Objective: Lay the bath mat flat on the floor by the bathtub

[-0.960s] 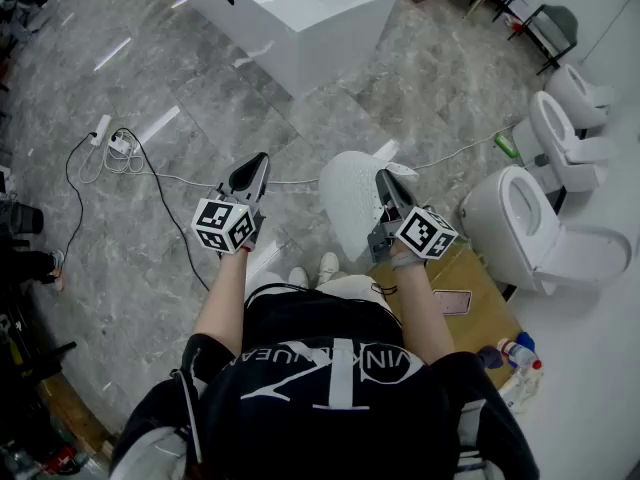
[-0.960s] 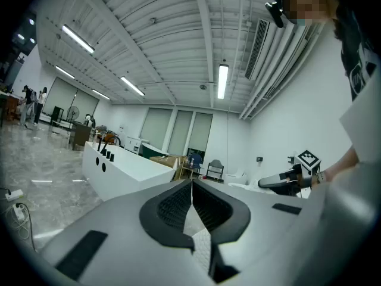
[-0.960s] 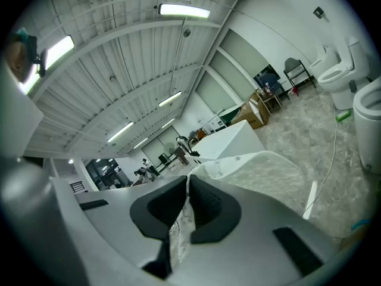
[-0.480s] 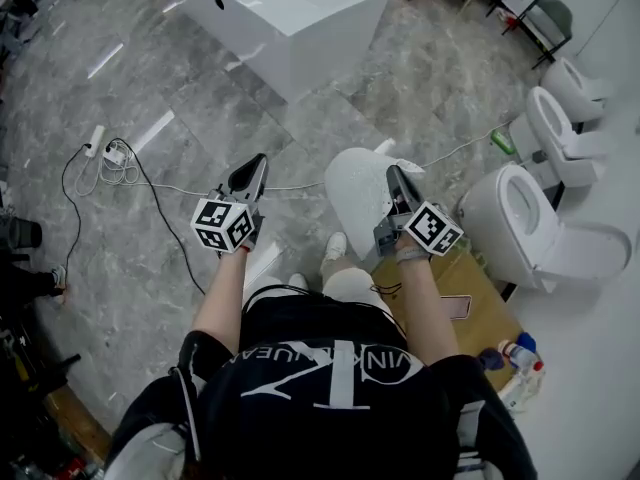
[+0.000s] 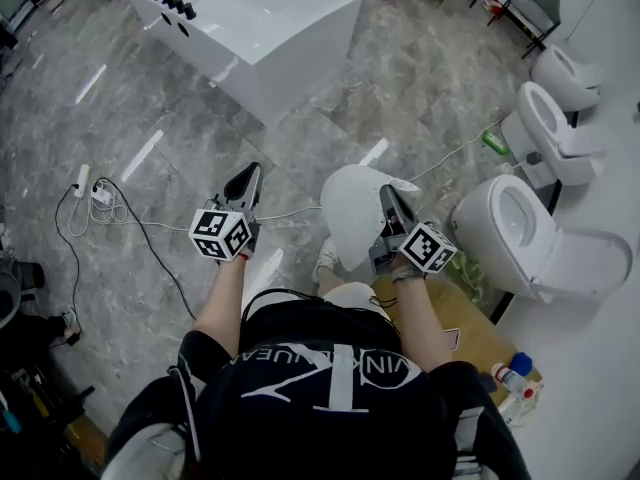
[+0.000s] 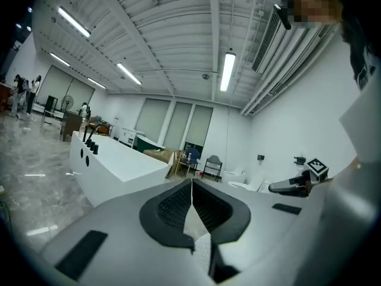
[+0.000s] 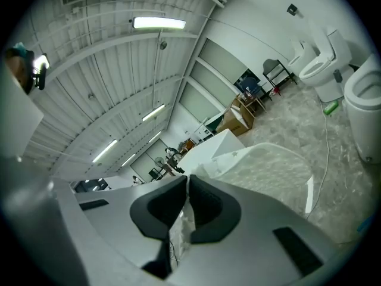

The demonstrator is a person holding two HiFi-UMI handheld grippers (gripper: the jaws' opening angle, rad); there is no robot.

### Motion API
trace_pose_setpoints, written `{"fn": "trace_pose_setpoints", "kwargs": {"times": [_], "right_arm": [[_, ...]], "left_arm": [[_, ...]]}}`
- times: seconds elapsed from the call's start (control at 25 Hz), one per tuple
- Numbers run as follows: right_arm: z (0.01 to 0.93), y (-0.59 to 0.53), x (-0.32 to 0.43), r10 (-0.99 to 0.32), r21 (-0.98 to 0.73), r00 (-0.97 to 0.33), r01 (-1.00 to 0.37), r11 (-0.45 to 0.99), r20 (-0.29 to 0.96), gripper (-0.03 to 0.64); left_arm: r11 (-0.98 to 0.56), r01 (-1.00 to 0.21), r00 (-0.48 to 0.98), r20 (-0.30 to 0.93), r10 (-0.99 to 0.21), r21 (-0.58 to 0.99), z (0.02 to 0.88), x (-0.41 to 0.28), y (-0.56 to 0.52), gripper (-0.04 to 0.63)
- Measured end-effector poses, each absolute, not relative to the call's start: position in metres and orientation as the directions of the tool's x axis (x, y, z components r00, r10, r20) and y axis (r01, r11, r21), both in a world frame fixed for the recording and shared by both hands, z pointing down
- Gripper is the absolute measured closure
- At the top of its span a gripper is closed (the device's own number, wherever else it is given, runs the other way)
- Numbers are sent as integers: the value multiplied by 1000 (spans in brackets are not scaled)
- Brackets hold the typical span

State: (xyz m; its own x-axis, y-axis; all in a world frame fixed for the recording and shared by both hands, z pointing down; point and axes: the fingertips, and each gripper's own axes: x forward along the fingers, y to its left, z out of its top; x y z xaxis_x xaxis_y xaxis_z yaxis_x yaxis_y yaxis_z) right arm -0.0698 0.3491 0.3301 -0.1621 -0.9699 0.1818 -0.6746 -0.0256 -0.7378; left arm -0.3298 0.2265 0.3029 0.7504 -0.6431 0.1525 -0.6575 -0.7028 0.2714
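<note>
Over the last second the bathtub (image 5: 262, 28) had slid down and left in the head view, so the person had stepped closer to it. The mat (image 5: 350, 213) had stayed curled and off the floor (image 5: 180, 118), hanging from the right gripper (image 5: 386, 200). By my reading this was still carrying, with the laying not begun. The right jaws were clamped on the mat's edge, white stuff pinched between the pads in the right gripper view. The left gripper (image 5: 247, 180) had its jaws pressed together, and the head view showed no part of the mat reaching it. Open floor lay between the person and the tub's near side, seemingly enough to spread the mat. A cable (image 5: 150, 223) ran across the floor at the left toward a power strip (image 5: 82, 176), and toilets (image 5: 510, 233) stood along the floor's right edge; both looked worth keeping clear of
</note>
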Motion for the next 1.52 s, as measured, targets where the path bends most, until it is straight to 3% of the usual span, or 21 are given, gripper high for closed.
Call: {"fn": "trace_pose_setpoints", "kwargs": {"times": [0.36, 0.72, 1.2, 1.52], "right_arm": [[356, 270, -5, -945, -726, -236, -687, -1, 225, 584], [377, 199, 45, -939, -743, -253, -669, -2, 231, 584], [433, 93, 64, -875, -719, -367, -694, 31, 316, 584], [500, 13, 37, -817, -776, -475, -629, 56, 326, 584]], "left_arm": [[-677, -684, 728, 202, -655, 271, 324, -243, 140, 572], [-673, -697, 717, 250, -650, 247, 337, -197, 91, 572], [-627, -727, 686, 321, -653, 279, 397, -159, -8, 572], [-585, -758, 651, 391, -651, 289, 449, -150, -77, 573]]}}
